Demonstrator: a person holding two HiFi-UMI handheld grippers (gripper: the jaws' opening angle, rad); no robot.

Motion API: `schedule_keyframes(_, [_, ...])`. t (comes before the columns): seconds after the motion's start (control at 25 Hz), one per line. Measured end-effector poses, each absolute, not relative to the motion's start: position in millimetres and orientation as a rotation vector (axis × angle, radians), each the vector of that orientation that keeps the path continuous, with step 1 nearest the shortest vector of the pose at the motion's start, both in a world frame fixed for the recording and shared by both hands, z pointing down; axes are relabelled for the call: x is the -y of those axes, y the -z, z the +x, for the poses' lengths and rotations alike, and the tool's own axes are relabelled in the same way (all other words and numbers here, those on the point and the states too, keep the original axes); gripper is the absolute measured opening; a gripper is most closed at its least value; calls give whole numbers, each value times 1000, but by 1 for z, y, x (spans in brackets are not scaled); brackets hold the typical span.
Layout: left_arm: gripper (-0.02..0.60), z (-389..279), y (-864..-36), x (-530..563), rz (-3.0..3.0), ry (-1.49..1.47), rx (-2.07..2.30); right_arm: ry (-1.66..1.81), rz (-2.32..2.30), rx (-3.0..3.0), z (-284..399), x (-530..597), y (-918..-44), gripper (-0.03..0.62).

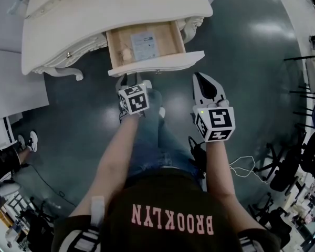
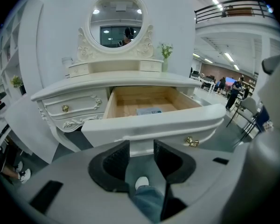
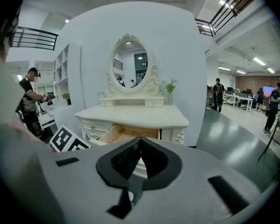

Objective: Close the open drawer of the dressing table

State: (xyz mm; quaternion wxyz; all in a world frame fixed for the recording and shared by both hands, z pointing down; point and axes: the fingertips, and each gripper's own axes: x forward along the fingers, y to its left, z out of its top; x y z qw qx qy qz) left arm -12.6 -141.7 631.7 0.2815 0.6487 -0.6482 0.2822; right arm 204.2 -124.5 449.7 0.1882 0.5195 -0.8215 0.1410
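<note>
The cream dressing table [image 1: 115, 9] stands ahead of me with its middle drawer [image 1: 163, 63] pulled out, showing a wooden inside and a blue-white card [image 1: 145, 45]. My left gripper [image 1: 131, 80] is open, its jaws close in front of the drawer front [image 2: 154, 122] and just under its lower edge, not touching it. A gold knob [image 2: 192, 142] sits right of the jaws. My right gripper [image 1: 197, 77] is shut and empty, held further right and back from the drawer's right corner. In the right gripper view, the right gripper [image 3: 140, 143] points at the open drawer [image 3: 119, 133].
An oval mirror [image 2: 116, 22] and a small plant [image 2: 165, 50] top the table. A white panel [image 1: 16, 93] lies at the left. Chairs [image 1: 294, 167] and a white cable [image 1: 244, 167] are on the floor at the right. Someone stands at the left [image 3: 30, 97].
</note>
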Motion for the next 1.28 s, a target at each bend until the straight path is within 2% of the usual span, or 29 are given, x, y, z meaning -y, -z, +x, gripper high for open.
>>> schedule_keyframes(1.28, [150,-26,-633,205,1770,-803,1718,-418,1456,2297,182,180,-449,-3])
